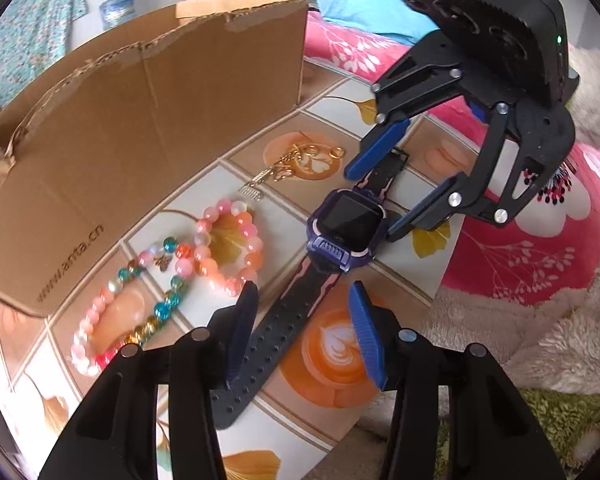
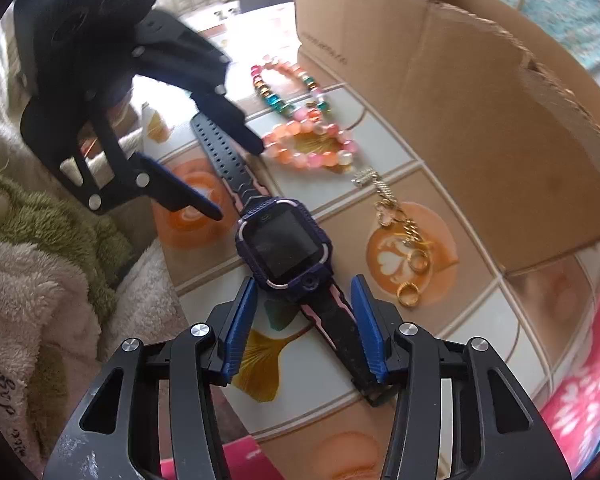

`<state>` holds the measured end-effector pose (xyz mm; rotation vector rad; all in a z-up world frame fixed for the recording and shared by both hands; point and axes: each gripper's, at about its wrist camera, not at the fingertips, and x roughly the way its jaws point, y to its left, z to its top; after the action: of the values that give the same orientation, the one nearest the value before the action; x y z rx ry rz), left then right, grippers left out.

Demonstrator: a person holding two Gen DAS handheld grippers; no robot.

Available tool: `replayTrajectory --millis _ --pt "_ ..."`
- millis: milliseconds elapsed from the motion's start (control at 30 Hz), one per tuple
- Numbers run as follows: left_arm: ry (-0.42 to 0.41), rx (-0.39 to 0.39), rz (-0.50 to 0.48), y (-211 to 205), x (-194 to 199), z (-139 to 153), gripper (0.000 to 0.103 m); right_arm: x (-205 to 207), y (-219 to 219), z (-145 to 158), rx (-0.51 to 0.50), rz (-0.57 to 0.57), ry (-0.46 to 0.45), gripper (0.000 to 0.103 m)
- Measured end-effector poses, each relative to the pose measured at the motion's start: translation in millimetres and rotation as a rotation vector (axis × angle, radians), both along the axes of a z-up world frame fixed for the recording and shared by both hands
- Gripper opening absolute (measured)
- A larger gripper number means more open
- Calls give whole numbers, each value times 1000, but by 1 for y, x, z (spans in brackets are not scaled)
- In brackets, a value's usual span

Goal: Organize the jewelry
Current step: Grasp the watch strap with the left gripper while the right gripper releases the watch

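Smartwatch (image 1: 346, 236) lies flat on the patterned tabletop (image 1: 384, 110), strap stretched out straight to both sides. Square dark-blue case with pale pink trim, black blank screen facing up. One strap half is perforated with rows of holes; the other carries a pink zigzag line and ends in a buckle. Looks rigid at the case, floppy at the straps.

Left gripper (image 1: 302, 332) straddles the perforated strap half, blue pads to either side, about half open. From its own view a gap shows on at least one side, so not clamped, as far as I can judge. Right gripper (image 2: 304, 328) straddles the buckle half just behind the case, also about half open, pads clear of the strap with table showing between. Neither has hold of anything.

Just beside the watch: a pink-and-orange bead bracelet (image 1: 230, 246); touching it, a longer bead string (image 1: 140, 300) with teal, gold and pink beads. Farther along, a gold chain (image 1: 284, 166) with a small silver-coloured piece at one end and two gold rings (image 2: 414, 276) near it.

Behind all of it stands a torn cardboard box (image 1: 140, 128), open at the top; its inside is not visible, so what it already holds cannot be told.

Progress: early, by my reading. Every piece in view is loose on the table. The watch appears to be the item in hand; bracelets, chain and rings remain untouched.
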<state>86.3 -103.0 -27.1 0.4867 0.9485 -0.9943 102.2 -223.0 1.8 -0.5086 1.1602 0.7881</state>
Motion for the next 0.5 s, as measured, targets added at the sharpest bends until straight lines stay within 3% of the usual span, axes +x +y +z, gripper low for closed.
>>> replayTrajectory --millis 233,400,500 --pt "2 -1 -97 -16 2 -1 46 2 12 -4 -11 90 -4 45" --pt "-28 10 -140 -24 -3 -3 46 -1 19 -4 -24 121 1 38" --pt "-51 21 -158 -28 -9 -4 41 -4 20 -5 -26 112 -1 37"
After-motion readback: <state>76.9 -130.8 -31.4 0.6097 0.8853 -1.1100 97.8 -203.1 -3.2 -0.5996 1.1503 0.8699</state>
